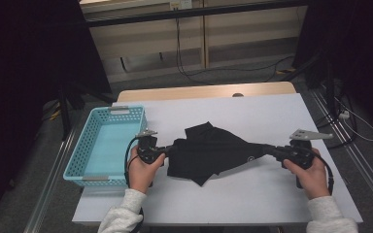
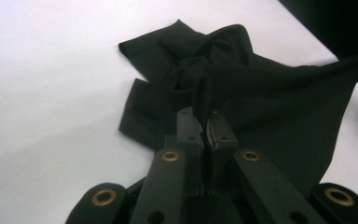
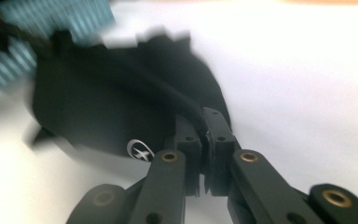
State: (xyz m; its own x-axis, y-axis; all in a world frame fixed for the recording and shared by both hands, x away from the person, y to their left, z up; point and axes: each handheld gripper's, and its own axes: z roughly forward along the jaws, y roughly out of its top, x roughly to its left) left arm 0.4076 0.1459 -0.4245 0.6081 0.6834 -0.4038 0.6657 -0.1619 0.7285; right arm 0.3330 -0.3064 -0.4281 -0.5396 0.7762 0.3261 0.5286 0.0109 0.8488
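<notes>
A black garment (image 1: 213,150) lies crumpled across the middle of the white table, stretched between both hands. My left gripper (image 1: 169,151) is shut on its left edge; in the left gripper view the jaws pinch a fold of the black garment (image 2: 242,88) between them, left gripper (image 2: 204,122). At the garment's right end my right gripper (image 1: 272,149) is shut on a pulled-out corner. The right gripper view shows a rolled edge of the black garment (image 3: 121,102), with a small white logo (image 3: 140,150), clamped in the right gripper (image 3: 206,120).
A light blue plastic basket (image 1: 77,160) stands at the table's left edge, close to my left hand. The white table cover (image 1: 252,199) has bare room in front of and behind the garment. Cables and dark stands lie on the floor beyond the table.
</notes>
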